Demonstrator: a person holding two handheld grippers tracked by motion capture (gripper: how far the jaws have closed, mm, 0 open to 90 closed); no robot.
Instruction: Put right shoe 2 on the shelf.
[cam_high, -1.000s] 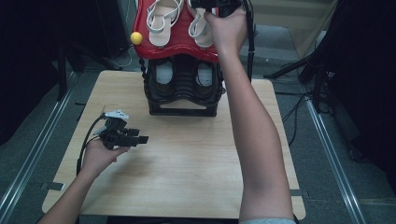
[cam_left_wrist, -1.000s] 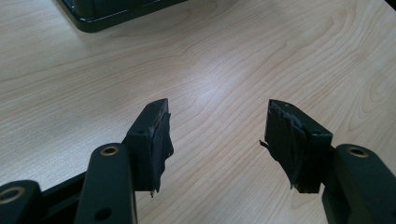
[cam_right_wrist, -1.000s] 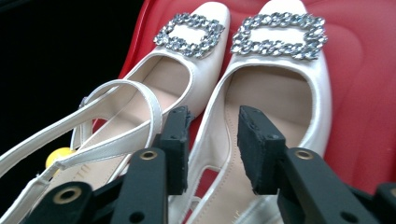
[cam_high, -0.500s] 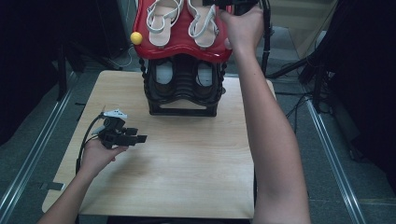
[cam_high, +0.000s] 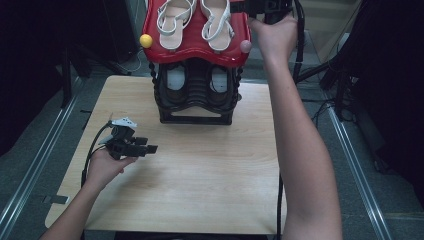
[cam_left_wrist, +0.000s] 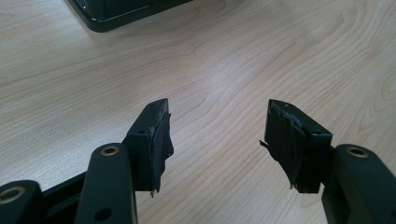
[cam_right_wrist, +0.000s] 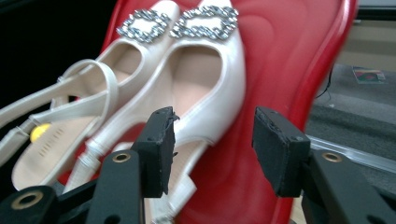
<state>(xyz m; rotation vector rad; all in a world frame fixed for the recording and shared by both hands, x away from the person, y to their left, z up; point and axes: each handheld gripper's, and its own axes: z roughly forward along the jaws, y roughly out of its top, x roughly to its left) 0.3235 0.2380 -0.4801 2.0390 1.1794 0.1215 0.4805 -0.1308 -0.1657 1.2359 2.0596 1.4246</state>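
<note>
Dark floor with metal rails surrounds a pale wooden table (cam_high: 200, 190), and at its far edge stands a black shoe rack (cam_high: 196, 95) with a red top shelf (cam_high: 195, 45). On that shelf lie two cream sandals (cam_high: 216, 22) side by side, each with a glittering buckle (cam_right_wrist: 205, 21) at the toe (the buckles are clear in the right gripper view). A dark pair of shoes (cam_high: 176, 82) sits on the tier below. A yellow ball (cam_high: 145, 40) caps the shelf's left corner, a pink one (cam_high: 245, 46) its right. The right tongs (cam_right_wrist: 212, 140) hang wide open just over the right sandal's strap, holding nothing. The left tongs (cam_left_wrist: 217, 140), also wide and empty, rest low over the bare table near its left side.
</note>
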